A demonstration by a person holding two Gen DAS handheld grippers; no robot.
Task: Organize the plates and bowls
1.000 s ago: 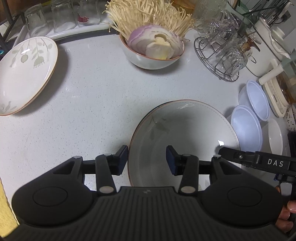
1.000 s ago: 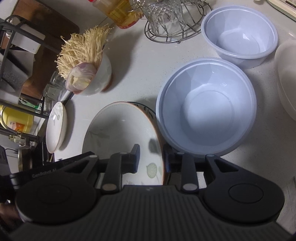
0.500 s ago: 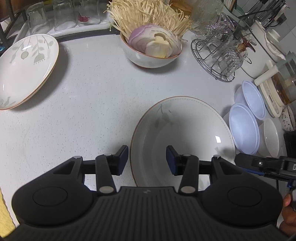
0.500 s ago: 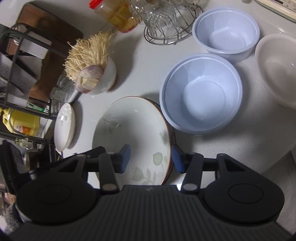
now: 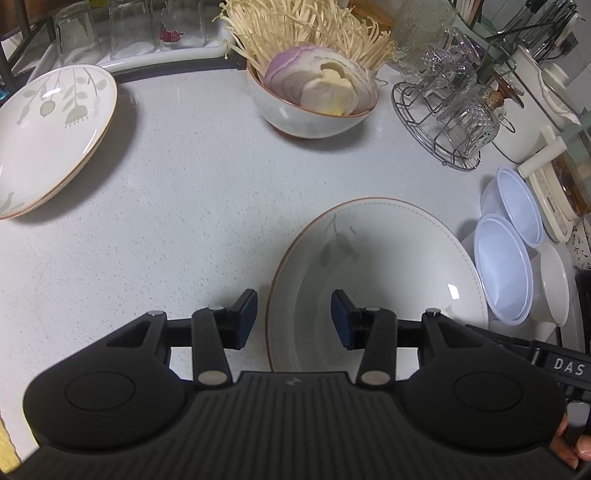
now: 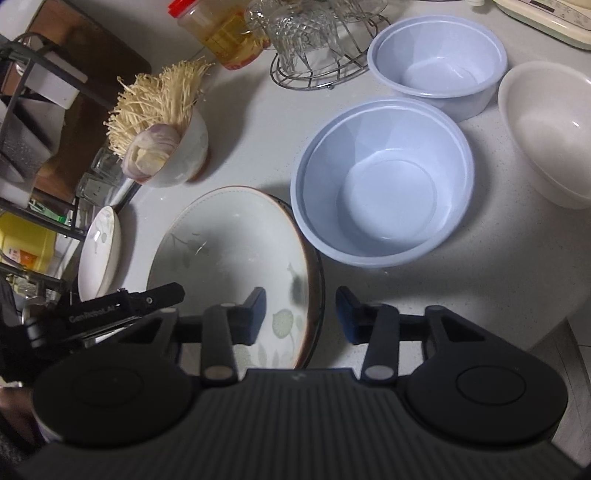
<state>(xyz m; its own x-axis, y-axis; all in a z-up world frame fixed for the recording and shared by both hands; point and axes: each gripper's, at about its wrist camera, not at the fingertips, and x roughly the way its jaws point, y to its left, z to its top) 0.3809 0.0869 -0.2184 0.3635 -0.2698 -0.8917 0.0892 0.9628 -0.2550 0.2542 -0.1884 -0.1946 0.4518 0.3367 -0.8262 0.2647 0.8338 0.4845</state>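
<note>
A cream plate with a leaf print and a brown rim (image 5: 380,273) lies on the white counter in front of both grippers. My left gripper (image 5: 293,319) is open, and its fingers straddle the plate's left rim without pressing it. My right gripper (image 6: 301,319) straddles the right rim of the same plate (image 6: 229,254); its jaws are closing with the rim between them, and the pads stand clear of it. A second leaf-print plate (image 5: 48,136) rests at the far left. Two pale blue bowls (image 6: 384,199) (image 6: 439,62) and a white bowl (image 6: 550,133) stand to the right.
A bowl of enoki mushrooms and sliced onion (image 5: 314,110) stands at the back. A wire rack of glasses (image 5: 450,122) is at the back right, and upturned tumblers (image 5: 129,33) sit on a tray at the back left. A yellow oil bottle (image 6: 221,33) stands behind the rack.
The right gripper's jaws were narrow on the plate rim, spread wide, and now stand a little closer again. The right view has drawn back slightly. The left gripper has hardly moved.
</note>
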